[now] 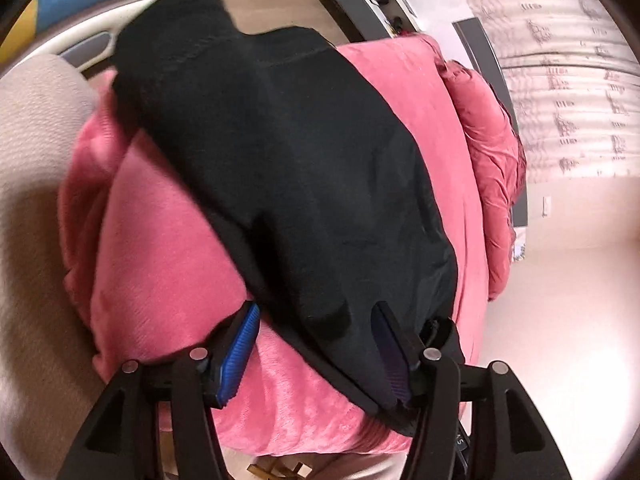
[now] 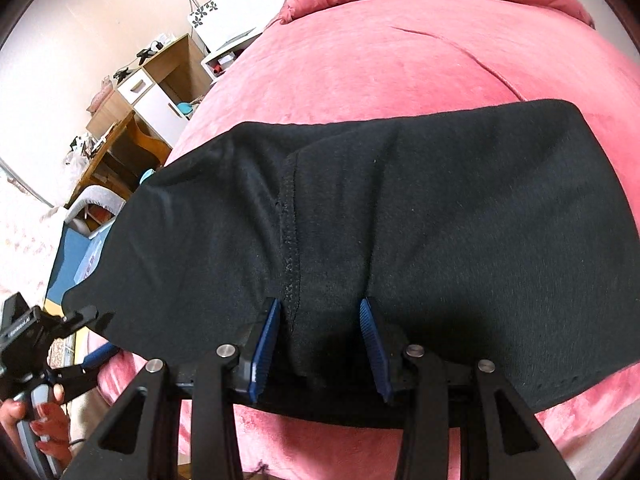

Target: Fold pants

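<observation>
Black pants (image 1: 288, 168) lie across a pink bed cover (image 1: 160, 248). In the left wrist view my left gripper (image 1: 316, 320) stands open at the pants' near edge, the cloth lying between and over its blue pads (image 1: 240, 352). In the right wrist view the pants (image 2: 420, 220) spread wide over the bed cover (image 2: 380, 60), with a seam running toward me. My right gripper (image 2: 320, 324) is open, its blue pads (image 2: 266, 344) on either side of the pants' near edge by the seam. The left gripper (image 2: 80, 320) shows at the pants' left end.
A red duvet (image 1: 492, 168) is bunched at the bed's far side. A wooden desk and drawers (image 2: 148, 92) stand against the wall, with a grey chair (image 2: 96, 200) beside the bed. A white patterned box (image 2: 224, 16) stands near the bed's corner.
</observation>
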A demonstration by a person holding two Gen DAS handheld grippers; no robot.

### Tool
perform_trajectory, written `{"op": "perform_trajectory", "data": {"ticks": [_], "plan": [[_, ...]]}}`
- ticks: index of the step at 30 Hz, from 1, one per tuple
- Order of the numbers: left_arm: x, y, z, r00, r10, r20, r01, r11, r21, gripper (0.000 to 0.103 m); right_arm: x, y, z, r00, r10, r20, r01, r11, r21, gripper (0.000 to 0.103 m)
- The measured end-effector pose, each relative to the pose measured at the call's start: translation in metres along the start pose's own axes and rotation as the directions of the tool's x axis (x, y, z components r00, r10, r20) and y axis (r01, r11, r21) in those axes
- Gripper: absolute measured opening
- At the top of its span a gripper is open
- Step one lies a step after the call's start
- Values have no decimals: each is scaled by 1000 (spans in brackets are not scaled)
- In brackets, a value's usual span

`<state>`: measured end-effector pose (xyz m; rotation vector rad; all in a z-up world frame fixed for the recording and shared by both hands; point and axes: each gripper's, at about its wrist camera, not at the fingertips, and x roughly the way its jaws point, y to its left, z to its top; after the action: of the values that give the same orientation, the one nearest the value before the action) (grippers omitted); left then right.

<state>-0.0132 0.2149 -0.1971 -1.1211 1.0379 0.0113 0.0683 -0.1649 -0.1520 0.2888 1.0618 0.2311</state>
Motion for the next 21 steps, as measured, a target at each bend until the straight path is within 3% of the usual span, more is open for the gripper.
{"op": "perform_trajectory", "data": {"ticks": [6,8,10,13,14,18,21], "plan": [[2,3,5,997,70,34,-68,996,-58,59,-3,-3,0,1000,11,1,-11,1000,18,43],[-2,-3,11,991,82,108,-77,996,-52,59,-4,-5,-1,1000,19,2,-19,999,28,43],[-8,-11,23,972,105,208,-110,994,14,59,-5,-6,-1,1000,25,4,-25,999,30,43],[-2,-9,47,969,56,239,-66,997,34,58,-5,-6,-1,1000,26,6,-26,999,29,43],[-3,-5,51,973,45,228,-50,999,20,56,-5,-6,-1,1000,25,7,-25,999,27,43],[-5,14,57,968,-35,250,48,998,-45,23,-12,-1,-2,999,32,39,-33,999,18,44],[-9,14,55,962,-89,258,98,995,-20,15,-12,6,-1,999,14,36,-13,999,-30,41]]}}
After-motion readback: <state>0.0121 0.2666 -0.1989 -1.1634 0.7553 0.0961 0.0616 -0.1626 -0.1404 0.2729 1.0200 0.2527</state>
